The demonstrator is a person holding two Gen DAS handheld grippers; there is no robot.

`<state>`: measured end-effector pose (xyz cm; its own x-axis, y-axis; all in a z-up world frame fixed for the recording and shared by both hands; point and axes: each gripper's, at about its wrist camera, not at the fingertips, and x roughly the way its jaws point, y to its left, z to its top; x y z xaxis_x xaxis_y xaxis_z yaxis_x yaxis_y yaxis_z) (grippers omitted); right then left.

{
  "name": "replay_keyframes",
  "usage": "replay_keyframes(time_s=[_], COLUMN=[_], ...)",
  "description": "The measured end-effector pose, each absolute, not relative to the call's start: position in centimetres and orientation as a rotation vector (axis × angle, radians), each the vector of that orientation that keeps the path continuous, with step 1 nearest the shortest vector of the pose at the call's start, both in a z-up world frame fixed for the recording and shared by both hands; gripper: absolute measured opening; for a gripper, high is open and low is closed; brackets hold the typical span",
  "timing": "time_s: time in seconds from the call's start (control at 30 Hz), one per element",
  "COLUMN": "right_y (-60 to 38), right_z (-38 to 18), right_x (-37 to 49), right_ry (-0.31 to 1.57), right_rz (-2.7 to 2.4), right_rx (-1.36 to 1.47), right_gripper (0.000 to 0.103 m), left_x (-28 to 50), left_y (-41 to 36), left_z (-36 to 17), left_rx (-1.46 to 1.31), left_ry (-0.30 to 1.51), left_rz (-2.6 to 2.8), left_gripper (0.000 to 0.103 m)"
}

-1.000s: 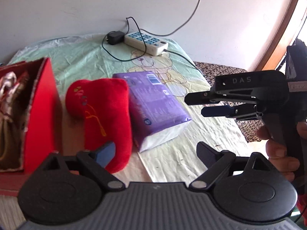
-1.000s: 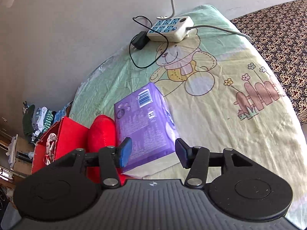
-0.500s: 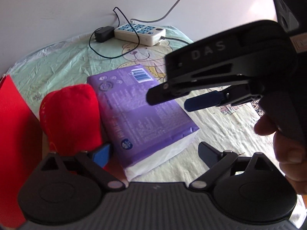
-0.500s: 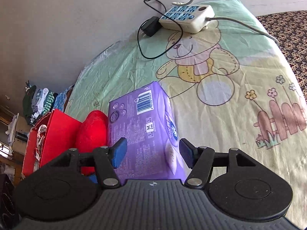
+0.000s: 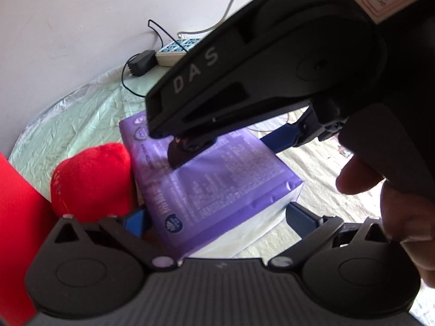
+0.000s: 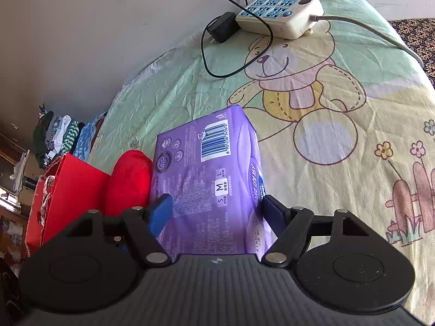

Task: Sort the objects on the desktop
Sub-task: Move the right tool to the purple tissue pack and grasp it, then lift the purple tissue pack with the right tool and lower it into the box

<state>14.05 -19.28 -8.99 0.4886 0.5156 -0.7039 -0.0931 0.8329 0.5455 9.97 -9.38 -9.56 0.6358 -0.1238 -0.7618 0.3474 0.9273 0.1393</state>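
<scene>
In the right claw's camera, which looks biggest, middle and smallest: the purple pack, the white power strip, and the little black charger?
Largest to smallest, as they look in that view:
1. purple pack
2. white power strip
3. black charger

The pack sits much nearer the camera, which makes it look bigger. The strip and charger lie side by side, so that comparison is fair.

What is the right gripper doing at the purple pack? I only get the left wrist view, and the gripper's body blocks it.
Observer: In the right wrist view the right gripper is open, with one finger on each side of the purple pack.
Operator: Any markings on the pack's far end?
Observer: A barcode, with S, M, L size marks below it.
Operator: Is the red box empty?
Observer: No, something pale and patterned shows at the open top of the red box.
</scene>
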Motion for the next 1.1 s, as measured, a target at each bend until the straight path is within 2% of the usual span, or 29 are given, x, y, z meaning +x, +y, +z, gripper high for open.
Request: replay_keyframes(time_s=[0.27,0.57,0.83,1.1], right_y=[-24.2,-25.9,-19.2,-6.5], right_z=[-8.1,-4.2,0.9,3.2], right_x=[7.4,1.7,1.6,4.2], right_ry=[0.981,0.831,0.675,0.668], right_rz=[0.297,0.252,0.416,0.553], right_rx=[0.513,0.57,0.46,0.418], right_gripper=[0.071,0.071,0.071,0.071], left_x=[5.4,0.3,-1.9,-2.5], left_y=[-12.9,-14.3,-7.9,4.0], left_z=[-7.9,-3.8,0.7,3.7], left_rx=[0.278,0.342,0.339,0.312], left_ry=[0.834,0.671,0.519,0.475], left_rz=[-0.437,-0.497,-0.309,-0.14], left_gripper=[0.101,0.101,0.101,0.101])
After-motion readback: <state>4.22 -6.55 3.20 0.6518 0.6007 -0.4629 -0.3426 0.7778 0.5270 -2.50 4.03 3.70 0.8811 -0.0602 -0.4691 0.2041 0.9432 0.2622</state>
